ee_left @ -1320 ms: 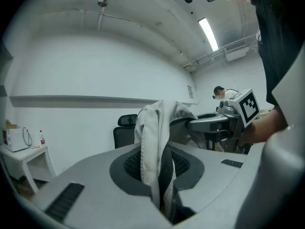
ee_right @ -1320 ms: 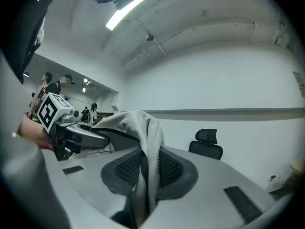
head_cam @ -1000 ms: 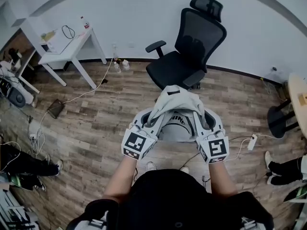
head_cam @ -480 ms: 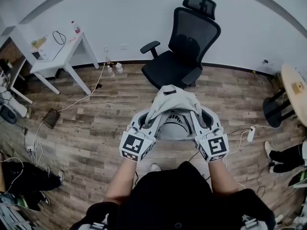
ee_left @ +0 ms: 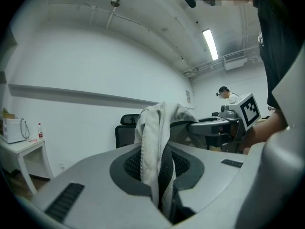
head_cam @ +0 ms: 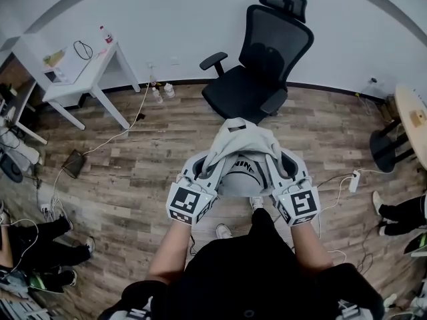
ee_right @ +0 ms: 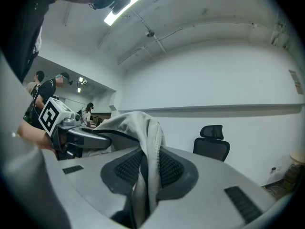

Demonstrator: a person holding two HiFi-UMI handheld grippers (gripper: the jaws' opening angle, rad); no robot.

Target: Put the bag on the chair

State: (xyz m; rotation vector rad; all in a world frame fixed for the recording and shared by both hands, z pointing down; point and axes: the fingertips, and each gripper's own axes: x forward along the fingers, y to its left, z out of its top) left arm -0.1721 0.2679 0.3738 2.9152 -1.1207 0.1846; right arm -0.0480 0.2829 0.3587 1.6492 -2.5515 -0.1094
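A light grey cloth bag [head_cam: 243, 153] hangs between my two grippers, above the wooden floor in the head view. My left gripper [head_cam: 208, 160] is shut on the bag's left strap [ee_left: 151, 149]. The right gripper [head_cam: 279, 160] is shut on the right strap [ee_right: 148, 161]. A black mesh office chair [head_cam: 257, 69] stands just beyond the bag, near the white wall, with its seat [head_cam: 237, 97] facing me. In the left gripper view the chair [ee_left: 126, 128] shows behind the strap; the right gripper view has the chair [ee_right: 212, 144] to the right.
At the back left a white table [head_cam: 80, 65] carries a bottle [head_cam: 104, 35] and a cable. More bottles [head_cam: 160, 92] stand by the wall. Cables and a power strip [head_cam: 353, 181] lie on the floor. A round table [head_cam: 410, 122] is at the right edge. People's legs show at both sides.
Both grippers have carried the bag toward the chair, which now sits slightly nearer in the head view. The grip on both straps is unchanged.
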